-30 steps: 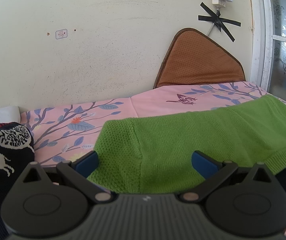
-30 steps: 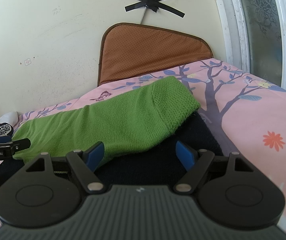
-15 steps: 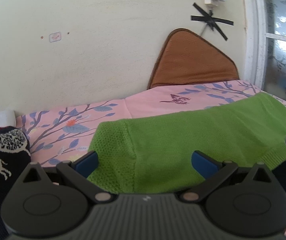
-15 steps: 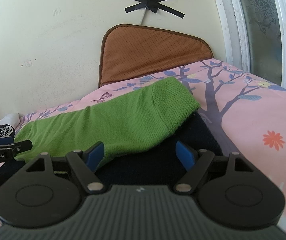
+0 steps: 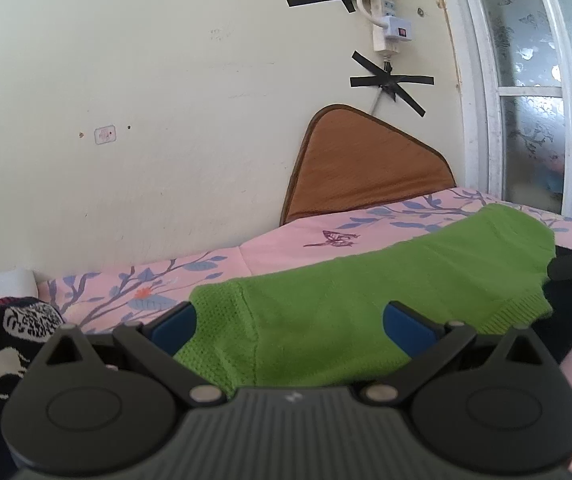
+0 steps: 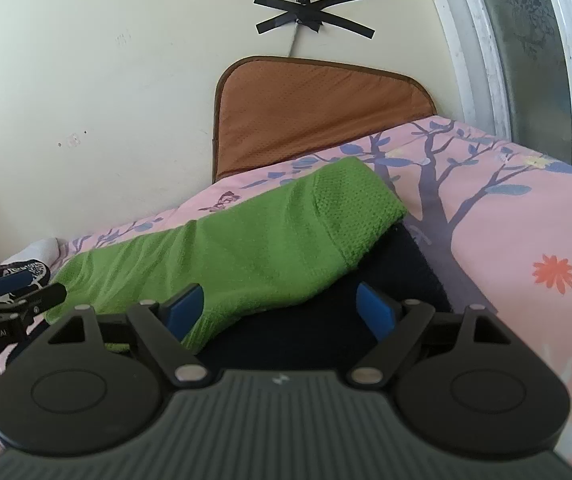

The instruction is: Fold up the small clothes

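A green knit garment (image 5: 365, 304) lies stretched across the pink floral bed sheet (image 6: 525, 240), partly over a dark garment (image 6: 385, 300). The left tongs (image 5: 289, 322) and right tongs (image 6: 282, 308) both stand wide apart at its near edge, gripping nothing. A brown cushion (image 5: 361, 168) leans against the wall.

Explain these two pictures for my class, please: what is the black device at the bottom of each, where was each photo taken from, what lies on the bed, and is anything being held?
No robot here: a person holds a two-finger gripper in each hand, each with a camera looking along its blue fingers. One picture is from the left gripper, the other from the right gripper. Both are open and hold nothing. On the pink bedsheet a green sweater lies over a dark garment. A patterned dark knit lies at the left.
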Motion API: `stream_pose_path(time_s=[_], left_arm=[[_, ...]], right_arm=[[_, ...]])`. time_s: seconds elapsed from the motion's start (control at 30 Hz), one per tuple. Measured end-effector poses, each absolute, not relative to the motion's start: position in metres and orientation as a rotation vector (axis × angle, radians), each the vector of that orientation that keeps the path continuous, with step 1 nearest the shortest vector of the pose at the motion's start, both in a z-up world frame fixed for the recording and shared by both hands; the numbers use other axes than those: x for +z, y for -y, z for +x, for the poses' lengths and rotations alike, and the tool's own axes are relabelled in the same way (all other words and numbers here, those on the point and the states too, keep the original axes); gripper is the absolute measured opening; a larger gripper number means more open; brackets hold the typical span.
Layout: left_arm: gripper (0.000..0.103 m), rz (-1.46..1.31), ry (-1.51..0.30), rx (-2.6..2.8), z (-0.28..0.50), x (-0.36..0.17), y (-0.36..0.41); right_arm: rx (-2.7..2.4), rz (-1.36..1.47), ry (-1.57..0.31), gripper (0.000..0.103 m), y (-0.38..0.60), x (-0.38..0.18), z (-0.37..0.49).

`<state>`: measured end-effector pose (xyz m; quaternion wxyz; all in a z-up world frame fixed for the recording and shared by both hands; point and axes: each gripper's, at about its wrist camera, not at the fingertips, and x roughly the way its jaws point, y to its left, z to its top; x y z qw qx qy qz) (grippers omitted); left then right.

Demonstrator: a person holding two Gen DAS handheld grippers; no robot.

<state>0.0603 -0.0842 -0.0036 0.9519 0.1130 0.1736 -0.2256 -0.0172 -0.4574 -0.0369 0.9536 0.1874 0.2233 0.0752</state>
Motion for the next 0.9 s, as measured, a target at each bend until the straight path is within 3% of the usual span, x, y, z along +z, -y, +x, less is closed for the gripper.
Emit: stream_pose_path(time_s=[0.9], left_arm=[[0.103, 0.141, -0.452, -0.470, 0.075, -0.006, 0.073]], right_arm=[[0.221, 0.576, -0.388, 0.087, 0.486, -0.040, -0.026]])
